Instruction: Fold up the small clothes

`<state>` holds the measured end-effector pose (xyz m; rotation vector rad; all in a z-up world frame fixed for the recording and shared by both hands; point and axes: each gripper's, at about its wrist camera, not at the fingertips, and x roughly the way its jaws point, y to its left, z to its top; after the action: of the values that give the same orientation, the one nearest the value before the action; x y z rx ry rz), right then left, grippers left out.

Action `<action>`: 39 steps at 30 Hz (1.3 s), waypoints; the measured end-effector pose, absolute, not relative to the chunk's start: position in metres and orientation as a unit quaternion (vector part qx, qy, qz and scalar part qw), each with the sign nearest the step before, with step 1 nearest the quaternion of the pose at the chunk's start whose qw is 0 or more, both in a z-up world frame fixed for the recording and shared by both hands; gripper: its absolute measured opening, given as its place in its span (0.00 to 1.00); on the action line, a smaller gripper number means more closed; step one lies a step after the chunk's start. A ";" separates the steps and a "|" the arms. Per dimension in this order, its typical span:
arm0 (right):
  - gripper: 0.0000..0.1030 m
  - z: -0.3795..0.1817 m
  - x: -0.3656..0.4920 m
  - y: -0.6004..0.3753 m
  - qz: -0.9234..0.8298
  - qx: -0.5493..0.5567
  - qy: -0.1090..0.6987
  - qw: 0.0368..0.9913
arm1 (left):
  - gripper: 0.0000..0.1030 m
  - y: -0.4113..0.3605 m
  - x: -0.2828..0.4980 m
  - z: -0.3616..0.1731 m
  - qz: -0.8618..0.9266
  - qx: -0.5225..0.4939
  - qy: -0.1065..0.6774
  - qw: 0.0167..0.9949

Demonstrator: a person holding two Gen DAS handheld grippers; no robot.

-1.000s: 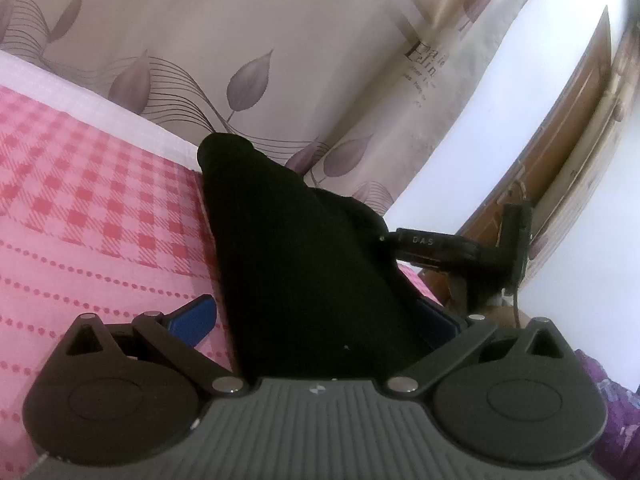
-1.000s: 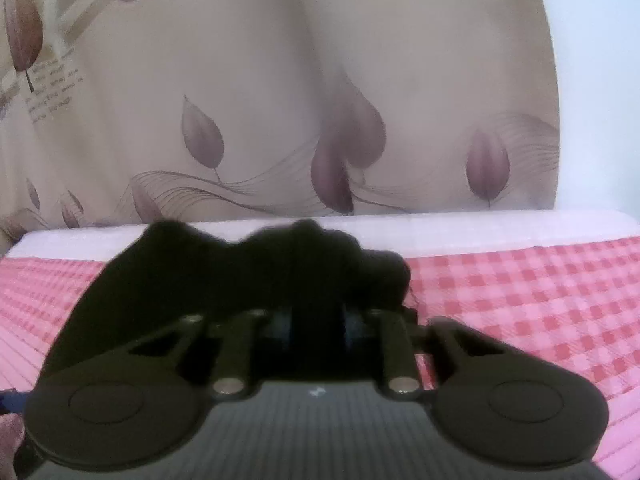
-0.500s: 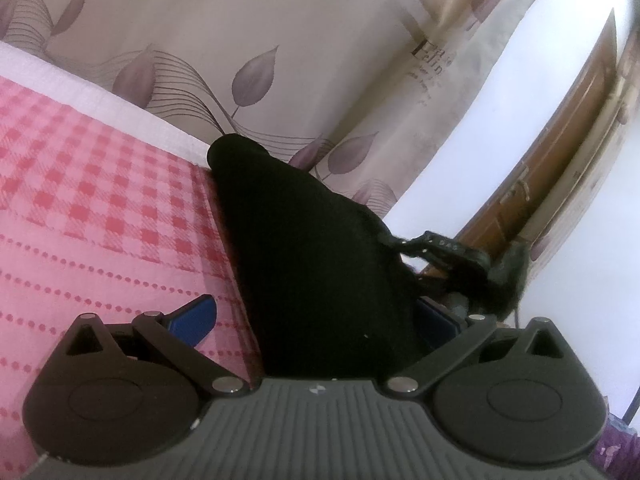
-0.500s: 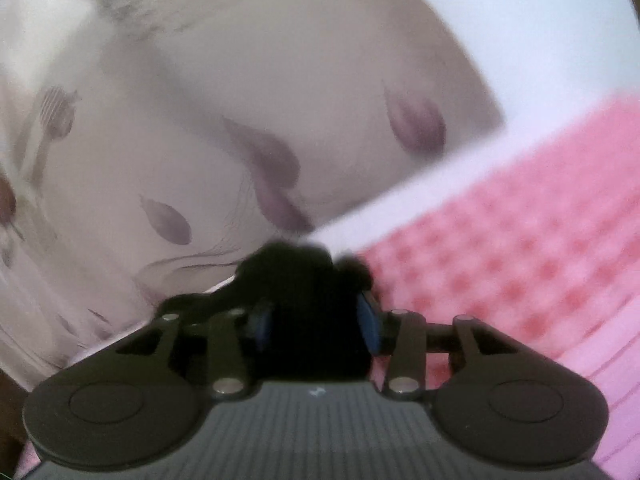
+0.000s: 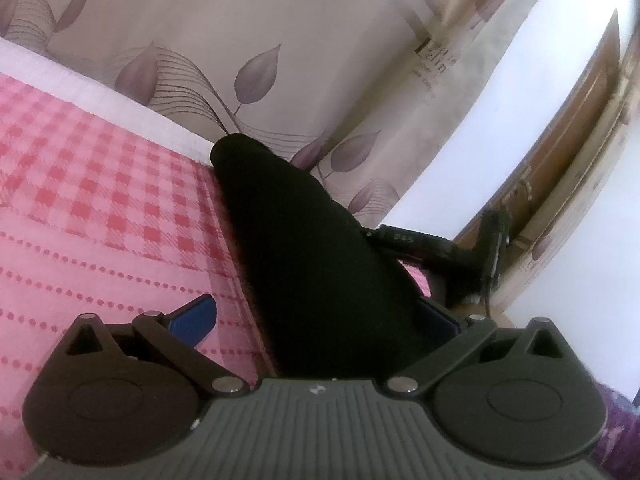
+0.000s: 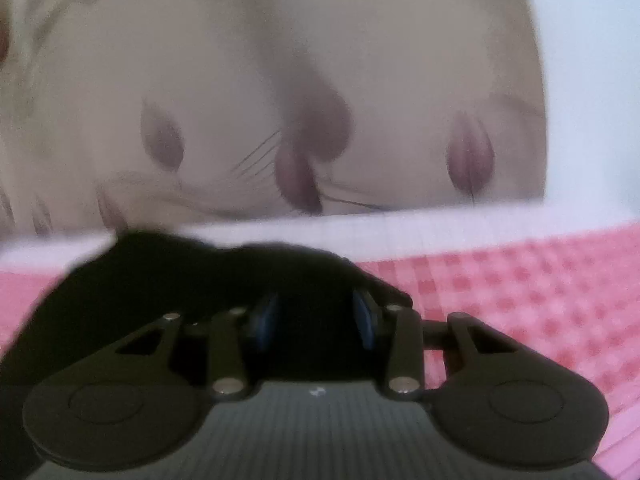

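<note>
A black garment lies stretched over the pink checked bed cover. My left gripper is open, its blue fingers spread wide with the garment lying between them. My right gripper is shut on a bunched part of the black garment, with its blue pads pressing the cloth from both sides. The right gripper also shows in the left wrist view at the garment's far end, to the right.
A beige curtain with purple leaves hangs behind the bed. A white mattress edge runs along the back. A wooden door stands at the right.
The right gripper tilted sharply half a second ago and is level again, still holding the garment. The left gripper stayed open around the cloth and barely moved.
</note>
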<state>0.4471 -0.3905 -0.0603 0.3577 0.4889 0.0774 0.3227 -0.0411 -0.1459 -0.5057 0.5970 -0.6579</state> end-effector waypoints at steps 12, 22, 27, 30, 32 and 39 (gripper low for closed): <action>0.40 -0.033 0.310 -0.369 0.053 0.179 0.165 0.968 | 1.00 -0.040 0.324 -0.146 -0.314 -0.240 0.292 0.871; 0.42 -0.070 0.293 -0.332 0.028 0.132 0.246 0.960 | 1.00 -0.043 0.325 -0.143 -0.292 -0.214 0.300 0.882; 0.58 -0.073 0.290 -0.337 0.020 0.161 0.252 0.954 | 1.00 -0.049 0.323 -0.141 -0.275 -0.180 0.305 0.894; 0.61 -0.075 0.284 -0.339 0.021 0.169 0.252 0.952 | 1.00 -0.053 0.322 -0.140 -0.267 -0.161 0.307 0.899; 0.63 -0.074 0.284 -0.338 0.018 0.165 0.253 0.953 | 1.00 -0.056 0.321 -0.140 -0.264 -0.151 0.306 0.902; 0.69 -0.075 0.286 -0.338 0.009 0.165 0.254 0.953 | 1.00 -0.062 0.320 -0.139 -0.251 -0.131 0.306 0.909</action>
<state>0.2858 -0.3380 -0.0751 0.3344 0.5171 0.0190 0.3201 -0.0615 -0.1390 -0.2708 0.6321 -0.5177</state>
